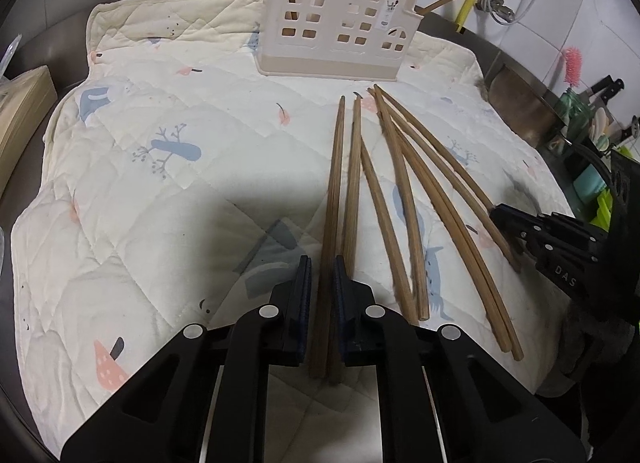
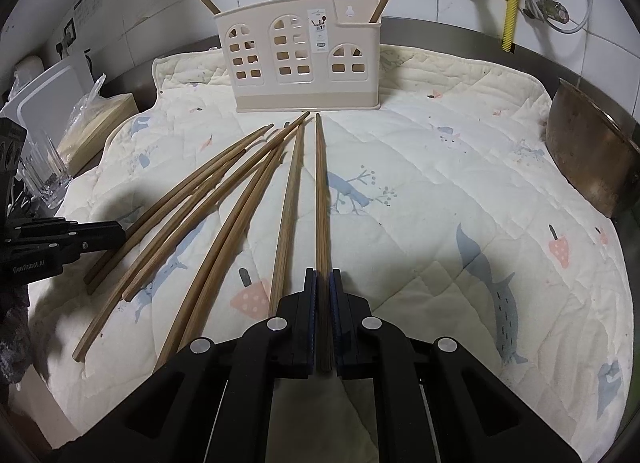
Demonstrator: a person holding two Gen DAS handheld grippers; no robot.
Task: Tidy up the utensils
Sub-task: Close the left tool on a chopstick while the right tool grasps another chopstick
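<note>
The left gripper (image 1: 322, 287) hangs low over a quilted mat (image 1: 160, 183) printed with pale blue and pink shapes, its two fingers standing on either side of the leftmost chopstick (image 1: 334, 191) in a loose row of wooden chopsticks (image 1: 404, 199); thin gaps show between the blue pads and the wood, so whether it truly pinches the stick cannot be told. Just right of that stick lies its neighbour, and further right the remaining sticks fan outward toward the right gripper (image 1: 500, 215), whose black tip sits at the outermost one. Straight ahead of the left gripper, past the tips of the row, stands a beige utensil holder (image 1: 340, 27) with window-shaped cutouts, a chopstick leaning out of its right end. In the right wrist view the right gripper (image 2: 323, 283) has its fingers pressed against a single chopstick (image 2: 321, 191) that runs forward between them toward the holder (image 2: 304, 63); the other chopsticks (image 2: 224, 199) spread off to its left, where the left gripper (image 2: 116, 235) shows. Two chopsticks stick up from the holder's two ends. A clear glass (image 2: 44, 179) stands far left, and a brown pot (image 2: 592, 155) far right.
</note>
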